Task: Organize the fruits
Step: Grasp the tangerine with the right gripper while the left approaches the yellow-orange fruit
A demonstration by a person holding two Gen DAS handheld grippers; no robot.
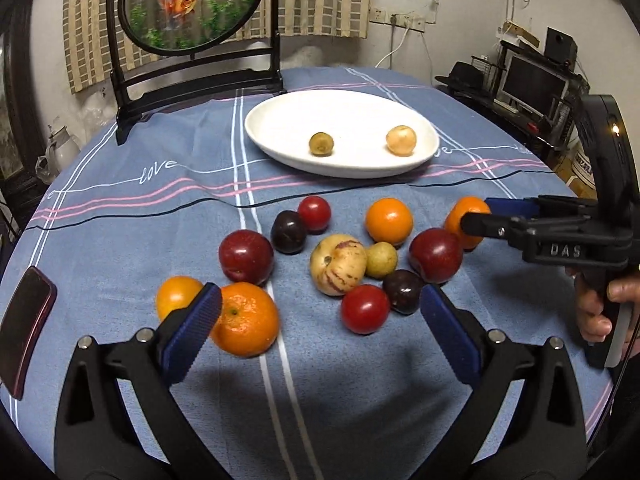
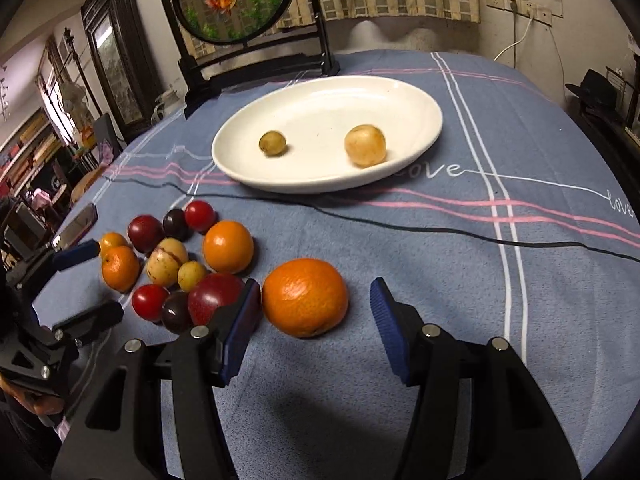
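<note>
A heap of fruit lies on the blue cloth: oranges, red plums, dark plums, red tomatoes, a striped pale melon [image 1: 338, 264]. My left gripper [image 1: 320, 320] is open wide at the heap's near edge. An orange [image 1: 244, 320] rests against its left pad, and a tomato [image 1: 365, 308] sits between the fingers. My right gripper [image 2: 314, 332] is open around a large orange [image 2: 305, 296]; the left pad is at the peel, and the right pad stands apart from it. The white plate [image 1: 352, 112] holds a small green fruit [image 1: 321, 144] and a pale yellow one [image 1: 401, 141].
A dark phone [image 1: 24, 320] lies at the cloth's left edge. A round painted screen on a black stand [image 1: 192, 4] rises behind the plate [image 2: 320, 112]. A thin black cable [image 2: 400, 228] crosses the cloth between plate and heap. A hand [image 1: 592, 312] holds the right gripper's handle.
</note>
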